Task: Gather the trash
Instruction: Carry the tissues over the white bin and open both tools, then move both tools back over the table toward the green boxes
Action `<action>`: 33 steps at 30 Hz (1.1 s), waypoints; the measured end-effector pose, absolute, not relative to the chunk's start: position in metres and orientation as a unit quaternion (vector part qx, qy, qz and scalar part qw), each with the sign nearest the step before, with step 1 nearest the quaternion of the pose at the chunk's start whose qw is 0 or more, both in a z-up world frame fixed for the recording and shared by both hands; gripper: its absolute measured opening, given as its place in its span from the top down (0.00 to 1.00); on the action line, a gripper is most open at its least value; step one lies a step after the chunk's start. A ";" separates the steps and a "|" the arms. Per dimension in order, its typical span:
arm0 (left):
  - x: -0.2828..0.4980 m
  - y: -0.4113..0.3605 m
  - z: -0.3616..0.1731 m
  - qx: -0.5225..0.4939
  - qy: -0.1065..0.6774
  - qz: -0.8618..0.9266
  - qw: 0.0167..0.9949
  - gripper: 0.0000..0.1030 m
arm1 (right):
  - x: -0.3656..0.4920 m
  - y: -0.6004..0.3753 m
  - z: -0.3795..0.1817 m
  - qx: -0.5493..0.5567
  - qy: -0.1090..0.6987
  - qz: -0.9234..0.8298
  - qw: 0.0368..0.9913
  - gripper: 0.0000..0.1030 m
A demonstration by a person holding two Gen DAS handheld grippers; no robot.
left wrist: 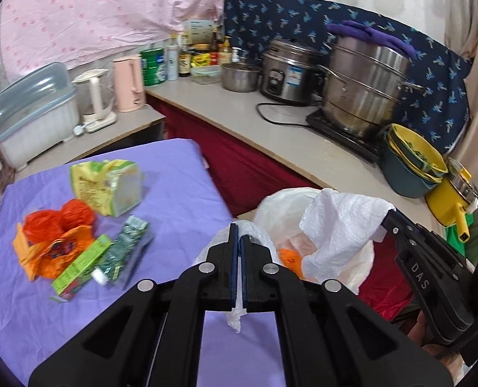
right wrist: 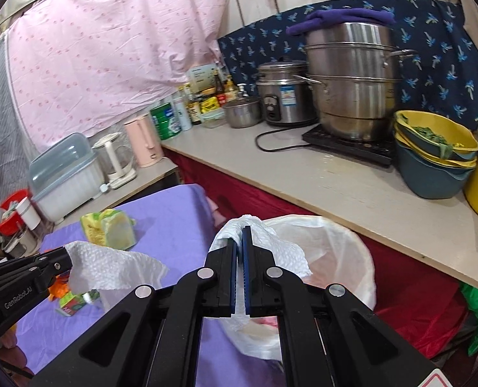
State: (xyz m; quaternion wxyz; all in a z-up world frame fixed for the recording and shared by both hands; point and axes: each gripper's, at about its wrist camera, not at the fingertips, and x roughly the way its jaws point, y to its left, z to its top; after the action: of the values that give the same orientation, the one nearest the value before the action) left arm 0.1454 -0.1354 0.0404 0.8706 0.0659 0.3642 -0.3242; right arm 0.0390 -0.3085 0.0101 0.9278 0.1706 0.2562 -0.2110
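Observation:
A white plastic bag hangs open between my two grippers, just off the right edge of the purple-covered table; something orange lies inside it. My left gripper is shut on the bag's thin near rim, and a strip of plastic hangs below its jaws. My right gripper is shut on the crinkled far rim. In the right wrist view my right gripper pinches that rim of the bag, with my left gripper at the left. A yellow-green packet, orange wrappers, a green carton and a green foil wrapper lie on the table.
A pale counter runs behind, with a red cloth hanging below it. It bears a tall steel steamer on a hob, a rice cooker, stacked bowls, bottles, kettles and a lidded dish box.

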 end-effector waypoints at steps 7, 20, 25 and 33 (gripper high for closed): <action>0.144 -0.189 0.030 0.077 0.375 -0.362 0.850 0.99 | 0.031 -0.348 -0.005 0.184 0.265 -0.243 0.915 0.97; 0.149 -0.256 0.001 0.112 0.396 -0.390 0.824 0.98 | 0.040 -0.383 -0.043 0.208 0.298 -0.264 0.893 0.94; 0.150 -0.263 -0.005 0.118 0.398 -0.385 0.825 0.90 | 0.039 -0.387 -0.047 0.209 0.301 -0.270 0.890 0.87; 0.151 -0.260 -0.001 0.113 0.386 -0.376 0.834 0.54 | 0.036 -0.384 -0.038 0.193 0.286 -0.281 0.896 0.59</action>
State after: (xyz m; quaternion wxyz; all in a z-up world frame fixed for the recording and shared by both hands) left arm 0.1510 -0.2599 -0.0014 0.8344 0.1131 0.3865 -0.3764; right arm 0.0364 -0.3845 -0.0379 0.8956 0.1925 0.2863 -0.2807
